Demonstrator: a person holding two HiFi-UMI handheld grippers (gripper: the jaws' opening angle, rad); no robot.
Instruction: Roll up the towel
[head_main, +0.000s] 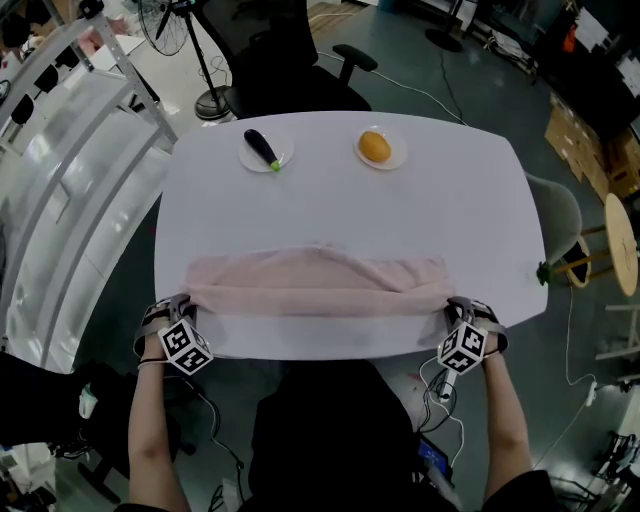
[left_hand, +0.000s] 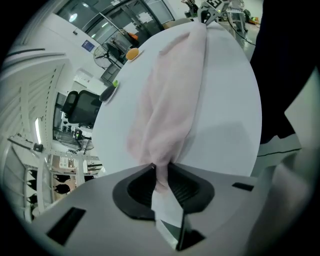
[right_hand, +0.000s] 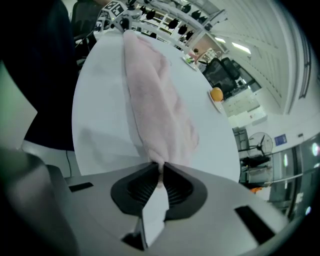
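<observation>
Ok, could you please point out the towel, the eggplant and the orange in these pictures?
towel (head_main: 320, 285): head view, middle of the folded pink cloth.
eggplant (head_main: 262, 148): head view, middle of its dark body.
orange (head_main: 374, 147): head view, centre of the fruit.

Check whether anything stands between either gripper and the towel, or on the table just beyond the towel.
Nothing visible does. The left gripper and right gripper each pinch an end of the towel. Beyond it the table is bare up to the eggplant and the orange fruit on plates at the far side.
</observation>
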